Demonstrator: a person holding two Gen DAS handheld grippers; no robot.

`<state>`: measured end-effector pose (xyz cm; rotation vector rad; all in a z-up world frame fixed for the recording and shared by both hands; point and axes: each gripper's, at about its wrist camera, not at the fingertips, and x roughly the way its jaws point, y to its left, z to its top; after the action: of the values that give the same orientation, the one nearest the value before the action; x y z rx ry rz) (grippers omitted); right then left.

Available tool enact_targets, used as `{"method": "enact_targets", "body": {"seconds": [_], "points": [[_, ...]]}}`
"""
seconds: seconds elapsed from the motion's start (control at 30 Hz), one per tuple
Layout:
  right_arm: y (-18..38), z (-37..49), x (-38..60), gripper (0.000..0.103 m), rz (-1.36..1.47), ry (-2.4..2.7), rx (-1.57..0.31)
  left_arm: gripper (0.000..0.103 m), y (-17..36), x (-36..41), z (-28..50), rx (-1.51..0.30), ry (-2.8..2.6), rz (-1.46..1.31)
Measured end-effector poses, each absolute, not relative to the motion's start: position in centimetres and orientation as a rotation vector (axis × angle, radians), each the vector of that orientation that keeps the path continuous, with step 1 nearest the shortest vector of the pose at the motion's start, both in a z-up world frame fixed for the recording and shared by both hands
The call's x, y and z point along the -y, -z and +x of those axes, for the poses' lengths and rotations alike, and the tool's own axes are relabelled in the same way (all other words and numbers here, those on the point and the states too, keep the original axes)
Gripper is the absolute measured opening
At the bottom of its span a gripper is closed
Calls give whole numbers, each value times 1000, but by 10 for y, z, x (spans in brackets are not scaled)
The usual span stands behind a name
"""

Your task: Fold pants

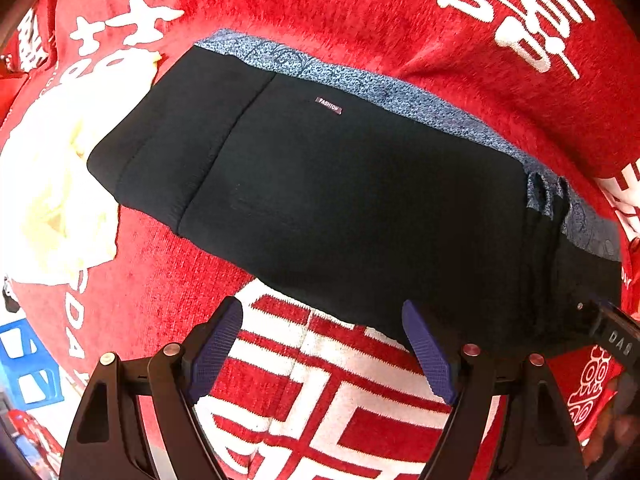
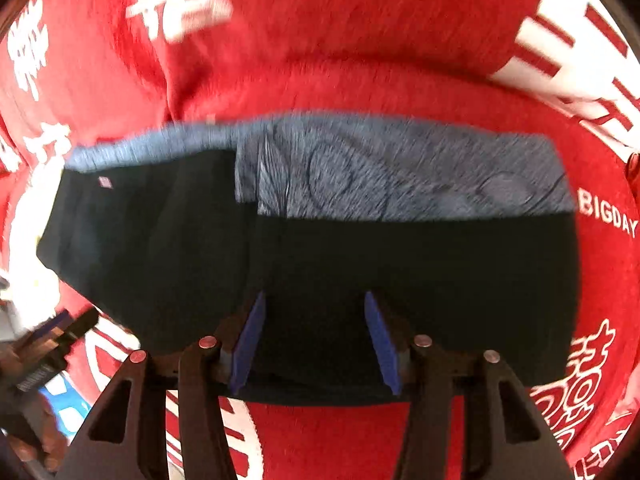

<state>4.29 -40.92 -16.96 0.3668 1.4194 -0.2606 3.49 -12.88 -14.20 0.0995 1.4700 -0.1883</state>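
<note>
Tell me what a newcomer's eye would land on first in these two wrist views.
First, the folded black pants lying across the middle, with a blue patterned fabric showing along their far edge. Next, the bright red blanket with large white characters that fills everything under them. A pale yellow-white cloth lies bunched at the pants' left end, and both open grippers, left gripper and right gripper, hang over the near edge.

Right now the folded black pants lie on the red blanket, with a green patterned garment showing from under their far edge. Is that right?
Not quite: the patterned garment is blue, not green, as the right wrist view shows. The rest holds: the folded black pants lie on the red blanket, with that garment showing from under their far edge.
</note>
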Motion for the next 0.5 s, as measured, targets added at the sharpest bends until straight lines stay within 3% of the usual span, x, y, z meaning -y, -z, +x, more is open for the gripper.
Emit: {"method": "enact_targets", "body": {"seconds": [0.5], "points": [[168, 38, 361, 61, 220, 188, -1447, 82, 148, 118, 37, -1478, 172, 66]]}}
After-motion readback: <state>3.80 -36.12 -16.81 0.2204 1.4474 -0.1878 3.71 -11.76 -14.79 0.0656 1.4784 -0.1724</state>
